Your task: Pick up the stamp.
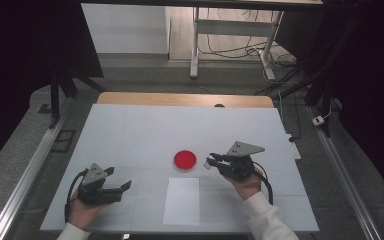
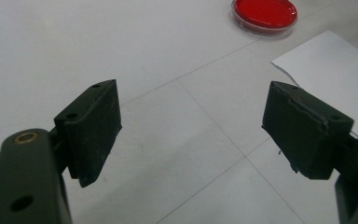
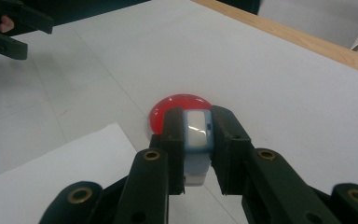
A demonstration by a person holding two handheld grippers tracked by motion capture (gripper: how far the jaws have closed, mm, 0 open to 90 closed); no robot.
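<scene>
Right gripper (image 3: 197,128) jaws pinch what looks like a pale-blue eraser (image 3: 197,135) beside red dish (image 3: 168,109)

No legible text, label, brand, number or sign was found on any surface inspected. The white sheet of paper (image 1: 181,201) on the table (image 1: 130,130) was blank on its visible face, and the red dish (image 1: 185,160) carried no marking that could be read. The small blue-and-white object (image 3: 198,135) clamped in the right hand-held gripper (image 3: 198,130) showed a small dark mark on its pale face, too small and blurred to be read as a character.
</scene>
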